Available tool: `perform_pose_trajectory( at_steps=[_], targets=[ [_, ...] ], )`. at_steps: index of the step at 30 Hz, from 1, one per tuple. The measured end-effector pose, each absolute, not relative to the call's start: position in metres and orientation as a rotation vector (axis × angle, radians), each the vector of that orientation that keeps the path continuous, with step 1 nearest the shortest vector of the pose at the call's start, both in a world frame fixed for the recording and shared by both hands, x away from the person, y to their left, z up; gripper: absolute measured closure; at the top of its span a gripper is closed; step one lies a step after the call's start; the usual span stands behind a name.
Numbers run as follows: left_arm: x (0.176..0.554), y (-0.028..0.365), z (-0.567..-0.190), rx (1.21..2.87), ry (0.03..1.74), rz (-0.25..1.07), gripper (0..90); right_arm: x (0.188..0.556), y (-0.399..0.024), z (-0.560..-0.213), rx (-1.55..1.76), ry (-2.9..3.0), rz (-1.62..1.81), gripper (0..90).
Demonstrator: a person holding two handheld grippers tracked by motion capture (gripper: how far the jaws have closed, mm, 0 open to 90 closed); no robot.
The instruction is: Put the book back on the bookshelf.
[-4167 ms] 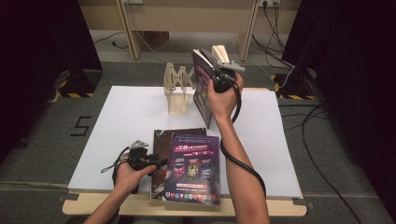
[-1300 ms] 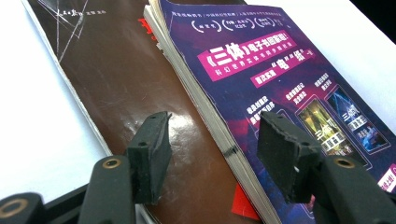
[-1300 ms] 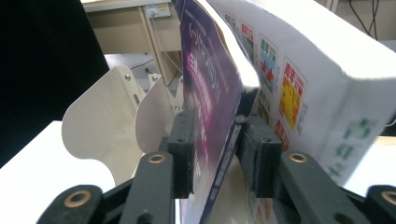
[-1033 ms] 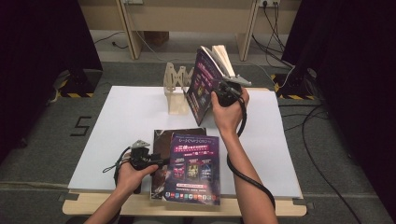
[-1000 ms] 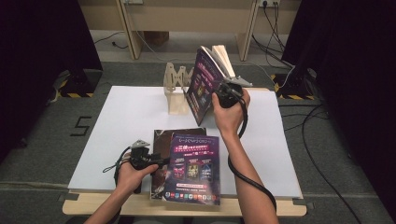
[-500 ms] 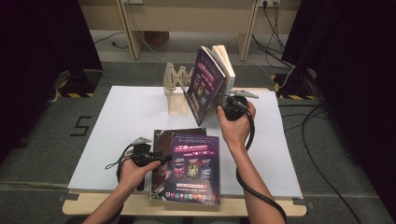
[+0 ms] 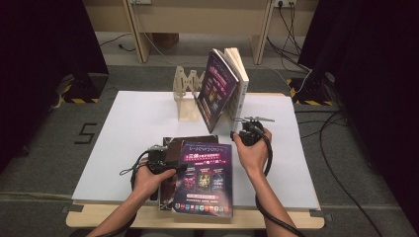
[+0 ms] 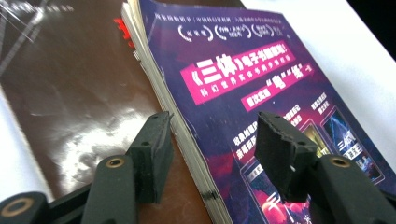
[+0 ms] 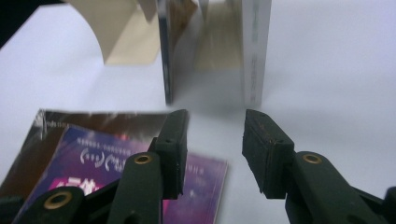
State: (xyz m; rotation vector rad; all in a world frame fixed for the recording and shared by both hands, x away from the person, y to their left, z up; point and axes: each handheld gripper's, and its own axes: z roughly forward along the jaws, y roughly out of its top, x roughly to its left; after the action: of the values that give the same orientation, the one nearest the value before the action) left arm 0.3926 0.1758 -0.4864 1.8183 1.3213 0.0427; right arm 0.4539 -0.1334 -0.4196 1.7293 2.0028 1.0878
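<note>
We judge the shelving step half done: two books (image 7: pixel 225 84) stand in the wooden rack (image 7: pixel 187 94). Our right gripper (image 7: pixel 247 129) hangs empty, jaws apart. Our left gripper (image 8: pixel 210 154), jaws wide, straddles the purple paperback (image 7: pixel 205 175)'s edge; next, close and lift.

A lab or test room, white table (image 7: pixel 128 133) on grey carpet, black curtains (image 7: pixel 44 59) at both sides, cables (image 7: pixel 341 182) on the floor, yellow-black tape (image 7: pixel 81 100)
</note>
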Motion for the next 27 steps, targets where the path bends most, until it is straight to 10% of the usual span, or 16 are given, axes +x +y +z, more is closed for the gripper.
perform_pose_trajectory(
  at_steps=[27],
  targets=[
    [0.387, 0.181, -0.482, 1.649, 1.407, -0.094, 55.3, 0.433, -0.120, -0.472, 1.891, 2.180, 0.962, 57.5]
  ],
)
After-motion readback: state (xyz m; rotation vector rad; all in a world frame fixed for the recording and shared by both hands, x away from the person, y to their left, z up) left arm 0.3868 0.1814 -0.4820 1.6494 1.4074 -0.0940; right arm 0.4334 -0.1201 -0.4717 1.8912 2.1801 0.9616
